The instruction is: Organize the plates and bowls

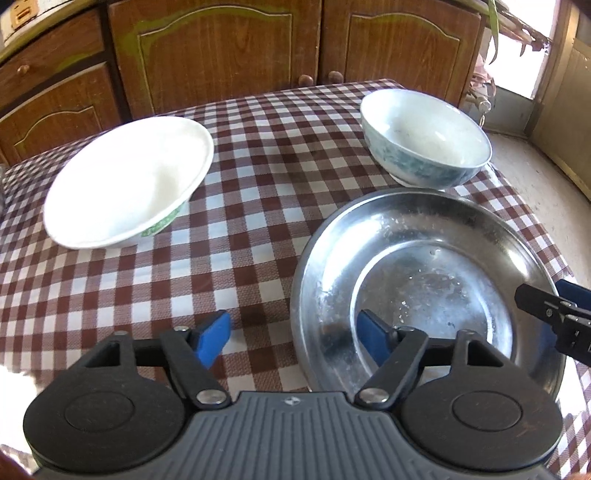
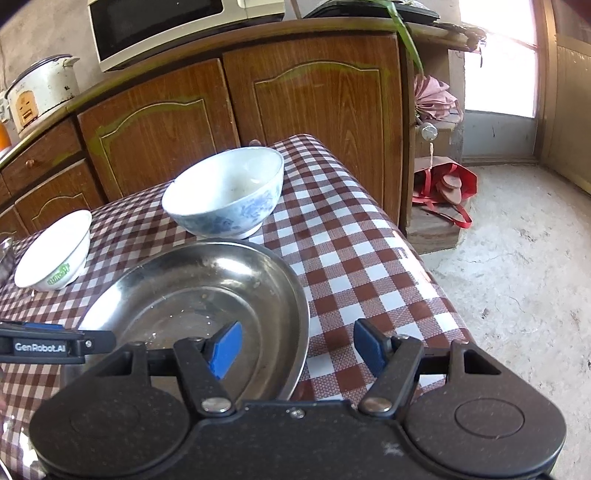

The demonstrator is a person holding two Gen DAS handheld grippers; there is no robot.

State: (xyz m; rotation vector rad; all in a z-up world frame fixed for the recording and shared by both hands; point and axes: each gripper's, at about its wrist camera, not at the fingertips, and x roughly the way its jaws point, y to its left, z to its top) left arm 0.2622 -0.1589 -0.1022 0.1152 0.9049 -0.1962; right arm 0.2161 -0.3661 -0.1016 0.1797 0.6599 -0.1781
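Observation:
A shallow steel plate (image 1: 424,258) (image 2: 207,280) lies on the red-and-white checked tablecloth (image 1: 258,184) (image 2: 351,240) near me. My left gripper (image 1: 291,332) is open and straddles the plate's left rim, one blue pad inside, one outside, neither pressing. My right gripper (image 2: 297,345) is open astride the right rim in the same way. Behind the plate stands a blue-patterned bowl (image 1: 424,144) (image 2: 225,192). A white bowl with green print (image 1: 129,181) (image 2: 55,251) sits at the far left.
Brown wooden cabinets (image 1: 221,55) (image 2: 314,110) stand right behind the table. A microwave (image 2: 166,26) and a rice cooker (image 2: 40,88) sit on their top. The table's right edge drops to a concrete floor (image 2: 517,277), where a red bag (image 2: 447,184) lies.

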